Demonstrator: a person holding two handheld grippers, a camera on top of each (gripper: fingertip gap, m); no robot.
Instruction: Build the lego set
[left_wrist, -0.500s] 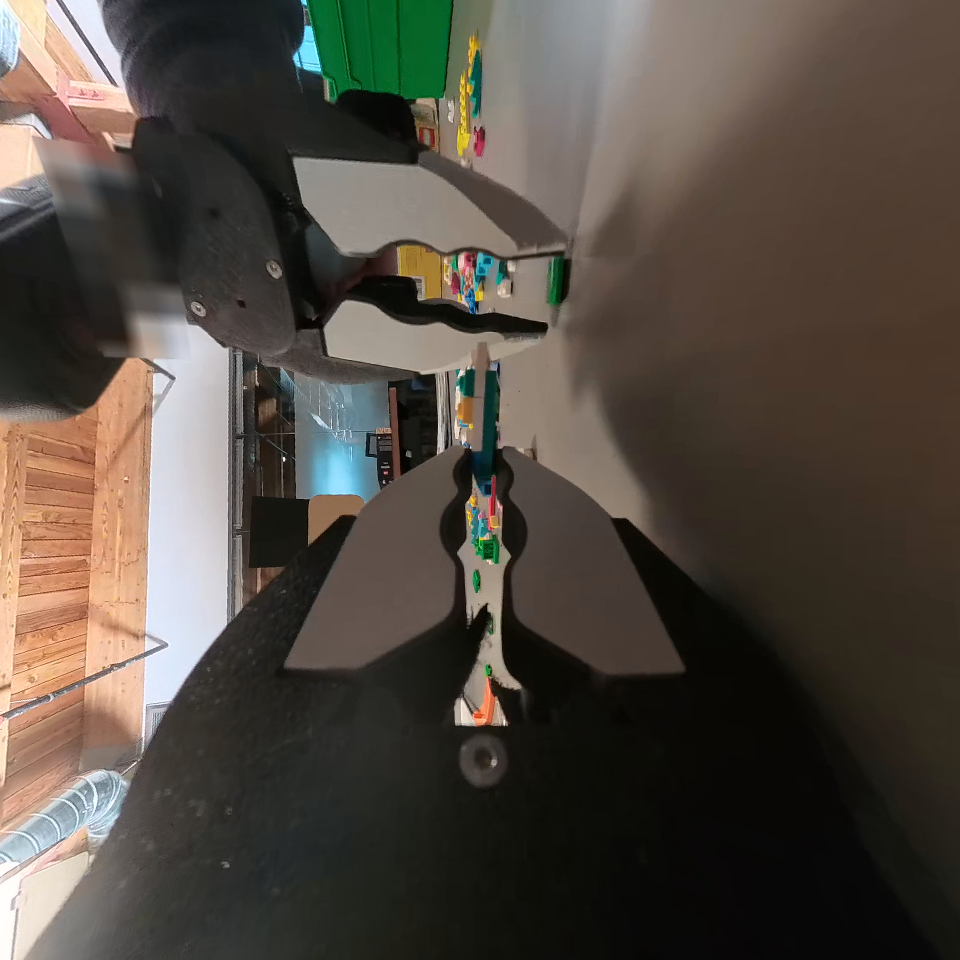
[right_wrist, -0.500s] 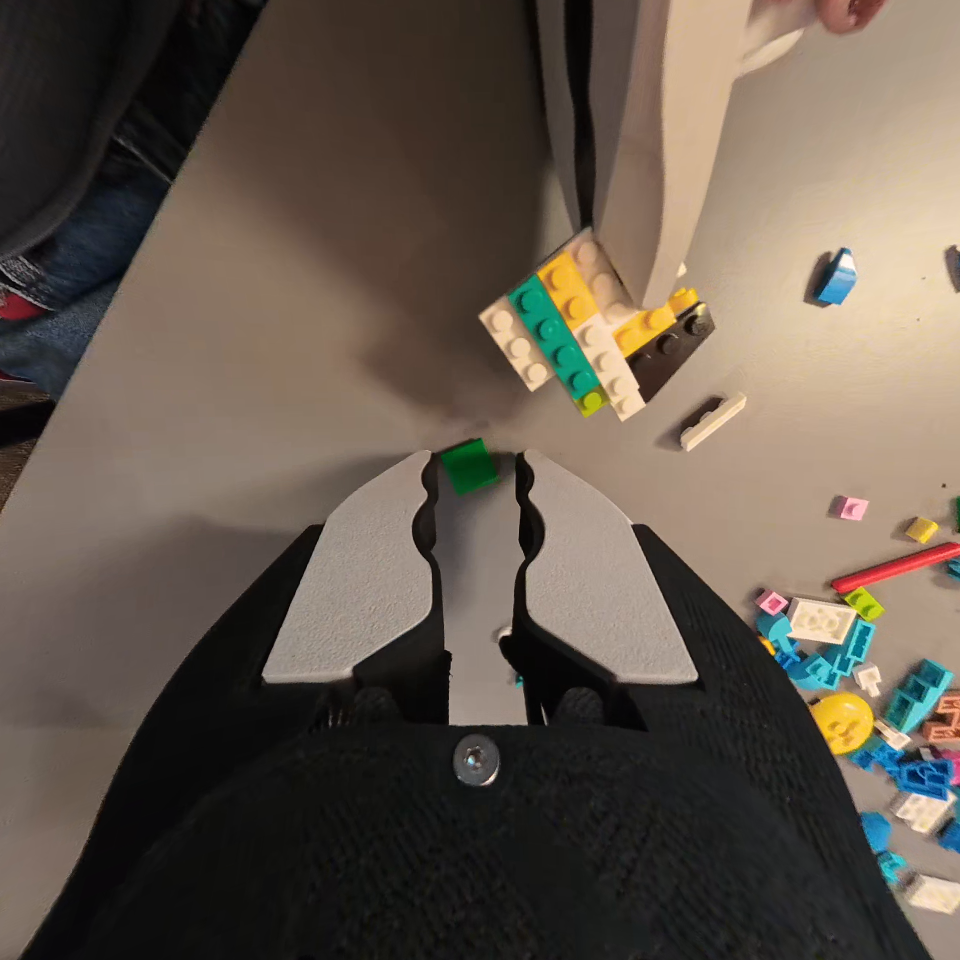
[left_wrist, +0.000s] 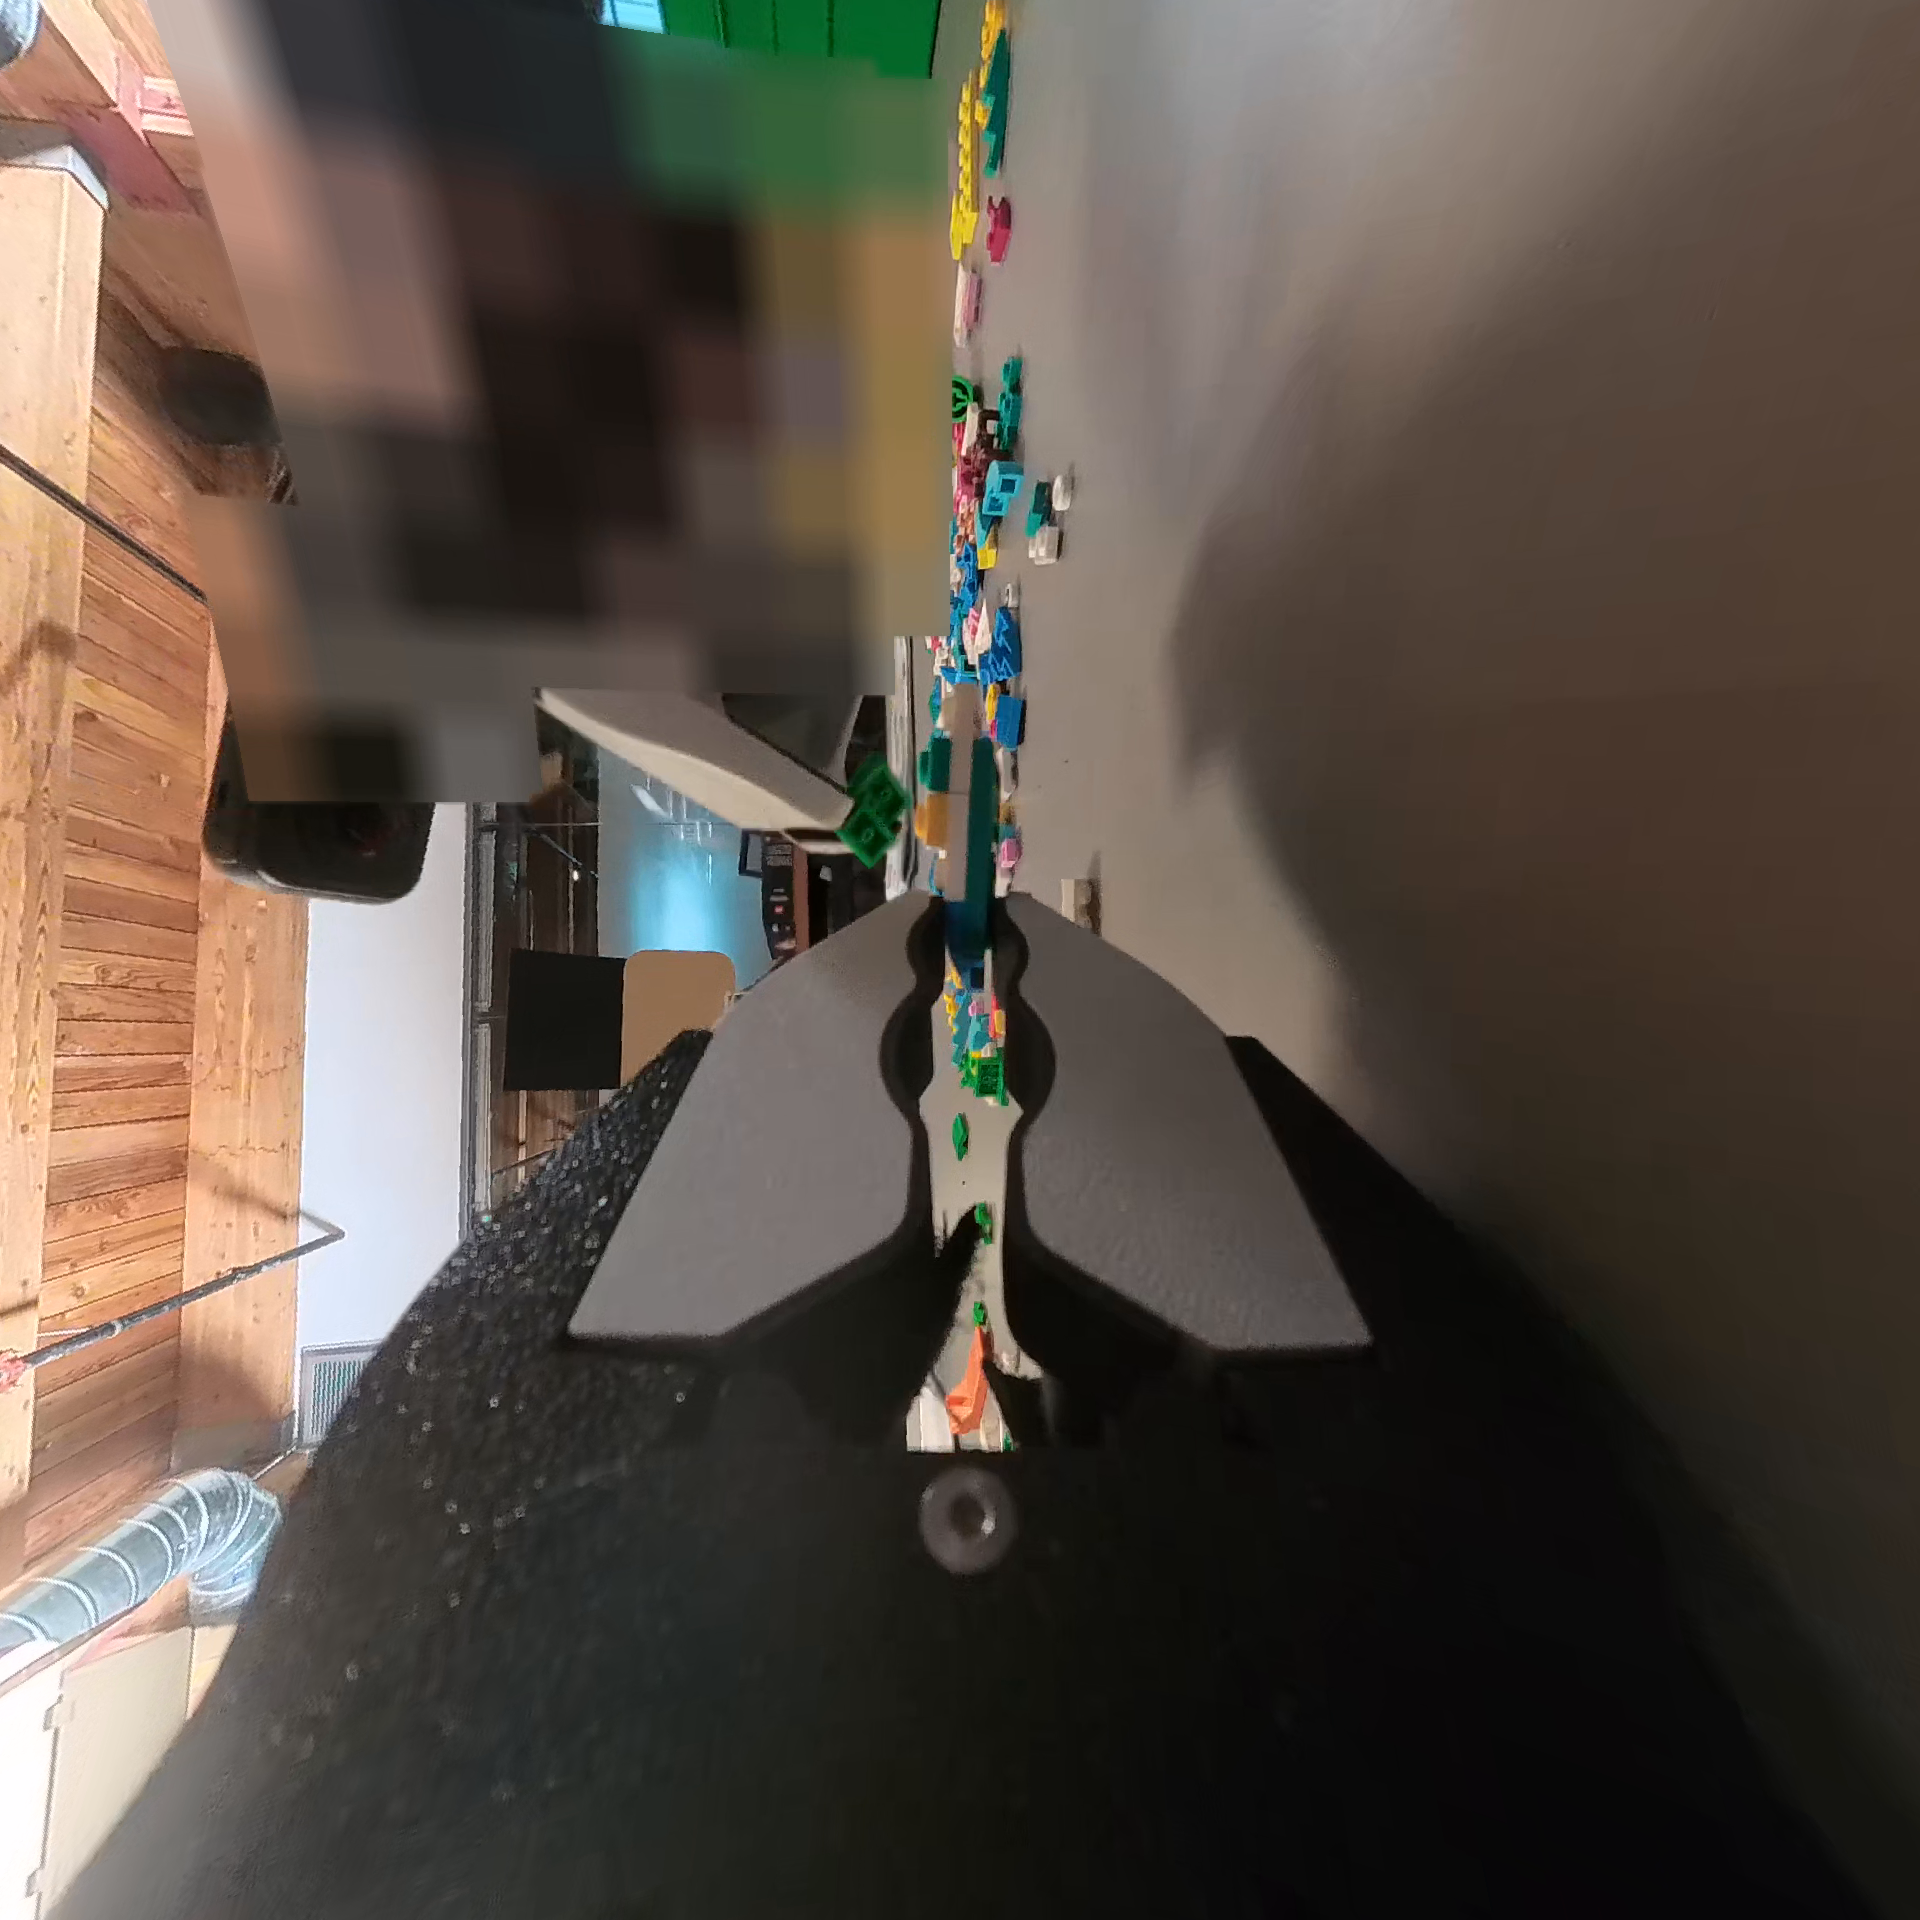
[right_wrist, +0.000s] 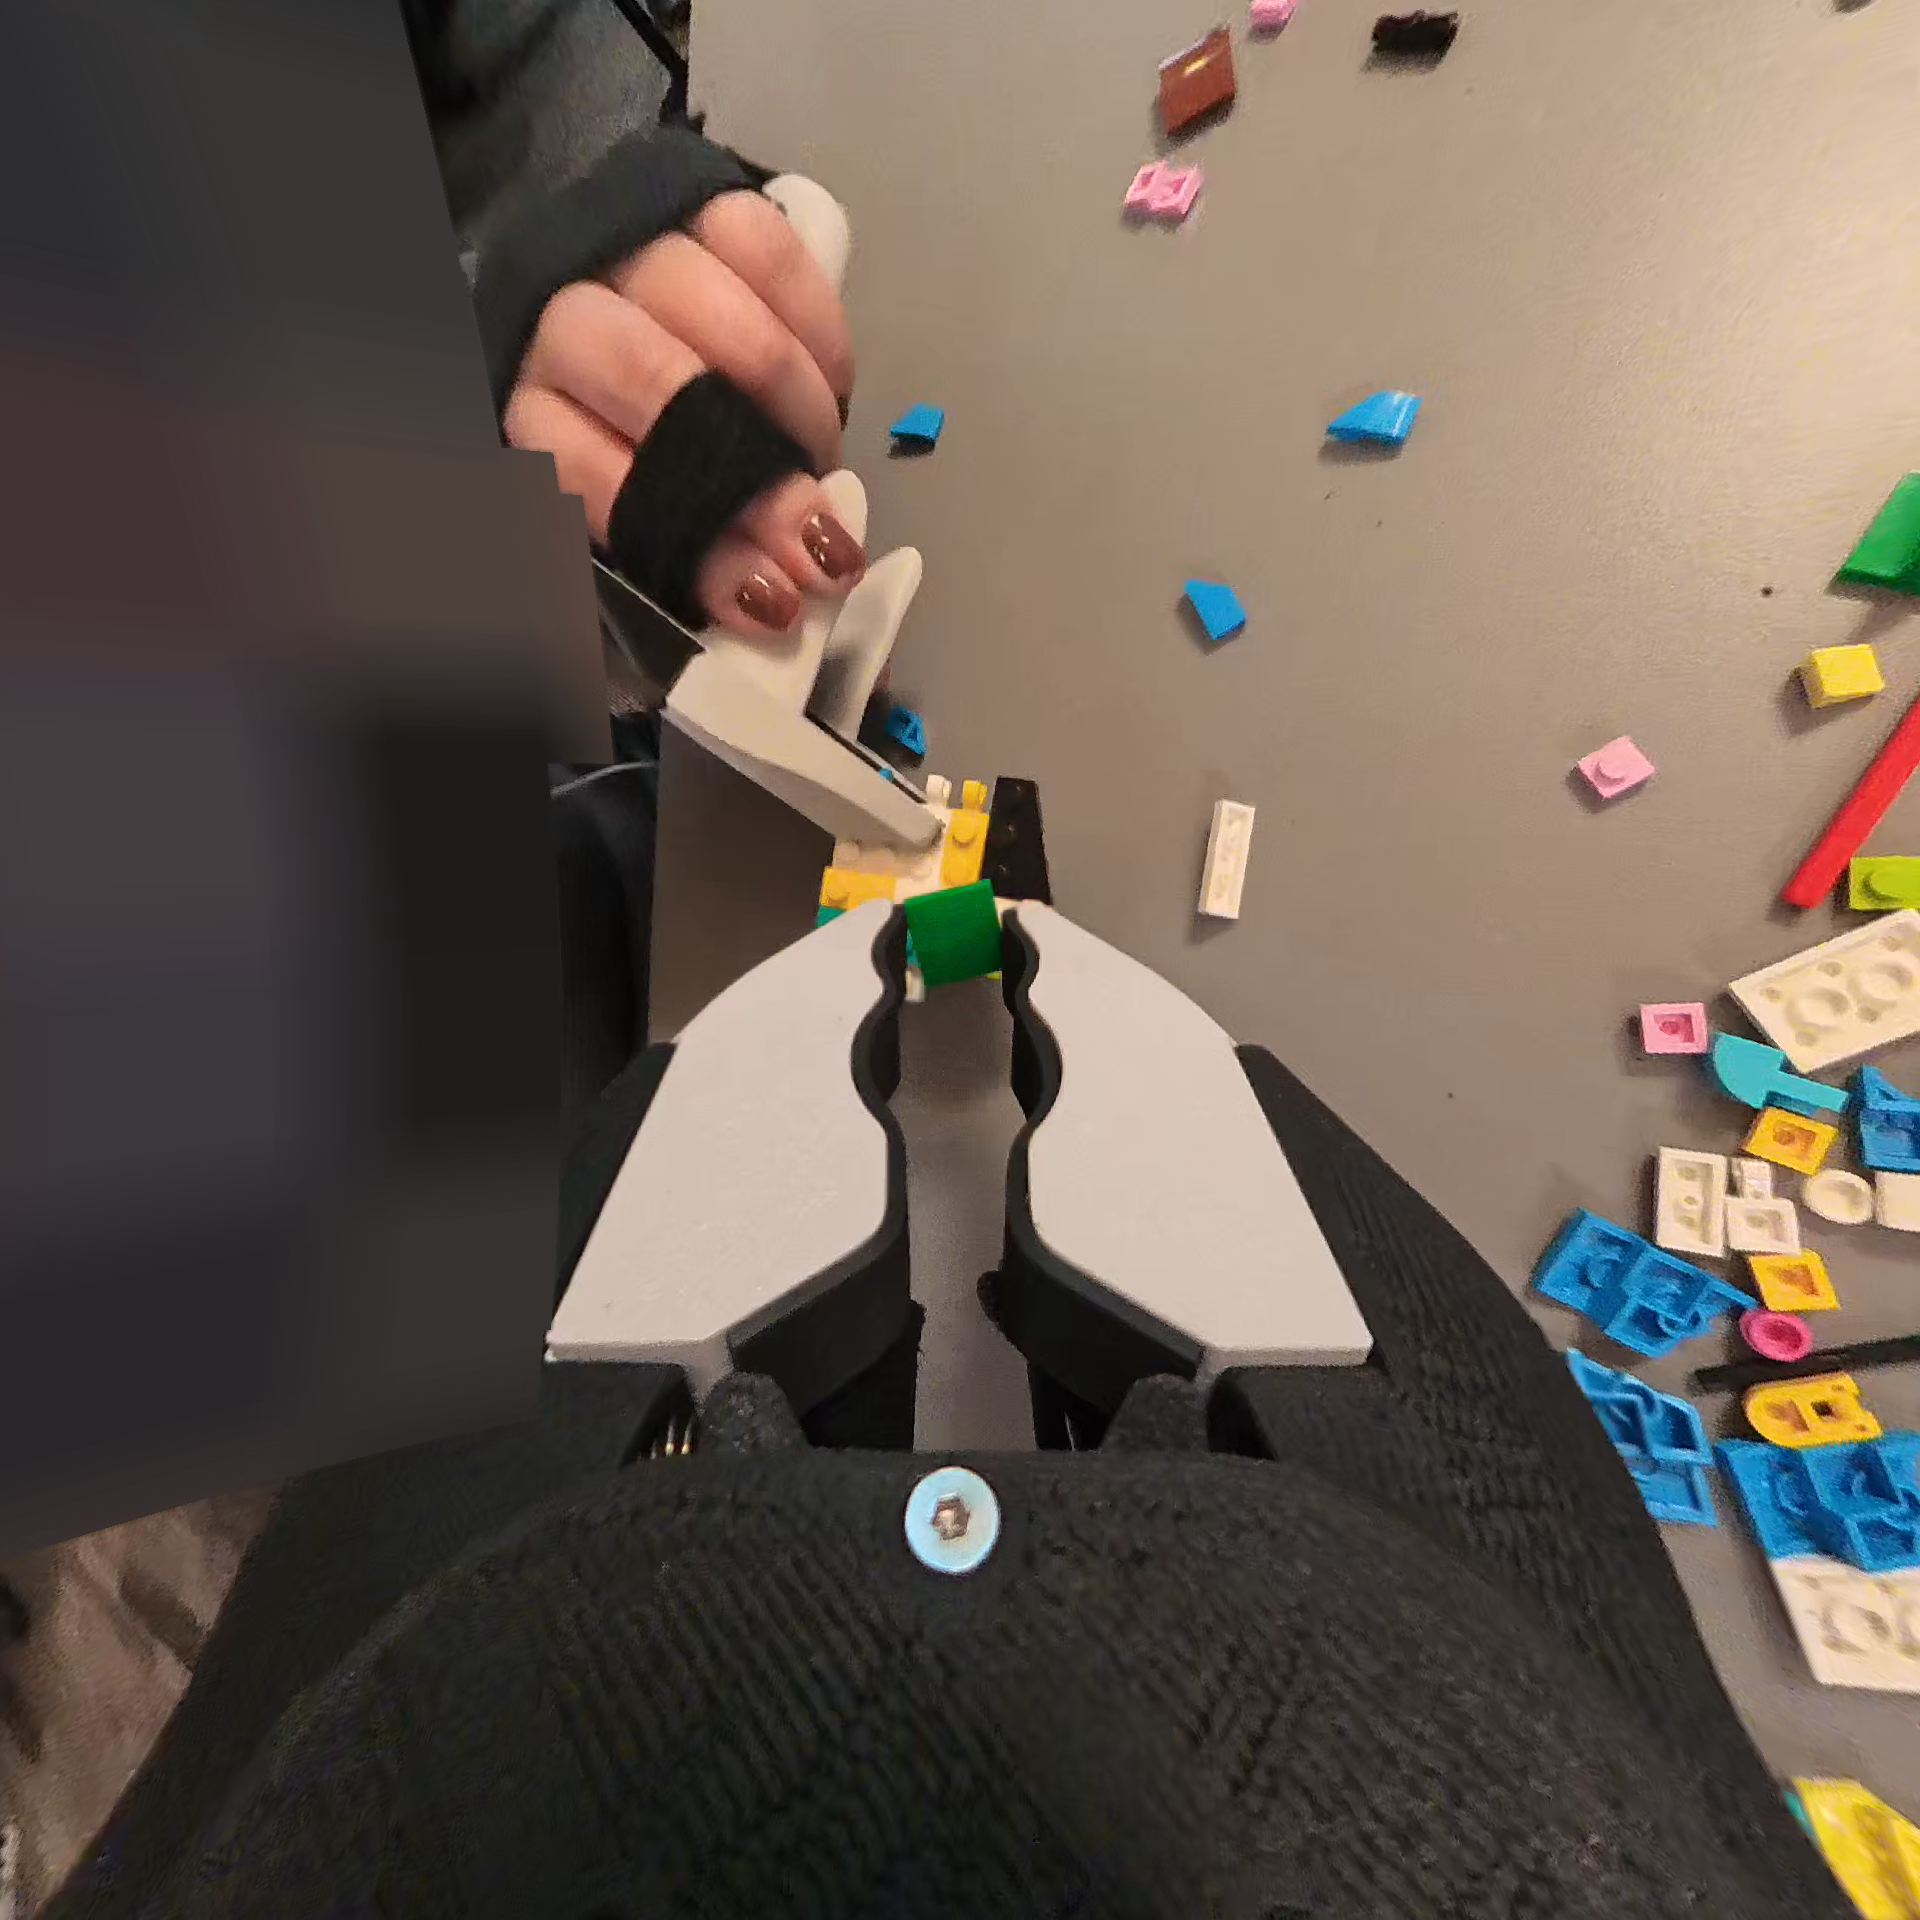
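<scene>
My right gripper (right_wrist: 951, 920) is shut on a small green plate (right_wrist: 951, 935), held at its fingertips above the grey table (right_wrist: 1455, 623). Just beyond it is the partly built lego model (right_wrist: 961, 844) of yellow, white and black pieces, held by my left gripper (right_wrist: 894, 816). In the left wrist view my left gripper (left_wrist: 971, 914) is shut on the model (left_wrist: 968, 821), seen edge-on with teal, white and yellow layers. The right gripper's finger (left_wrist: 727, 764) brings the green plate (left_wrist: 876, 812) right beside the model's face; I cannot tell if they touch.
A person's hand (right_wrist: 717, 416) works the left gripper near the table's left edge (right_wrist: 665, 935). A white plate (right_wrist: 1226, 857) lies right of the model. Several loose bricks (right_wrist: 1683, 1278) and a red bar (right_wrist: 1860, 810) fill the right side. A green box (left_wrist: 831, 31) stands far off. Only a small space, under 4 cm, lies between the two pairs of fingers. My right tips are roughly 12 cm from the red bar (right_wrist: 1860, 810).
The green plate lay on the table between my right fingers; now it is gripped, lifted and carried up to the model. The left gripper and model have shifted closer to the right gripper.
</scene>
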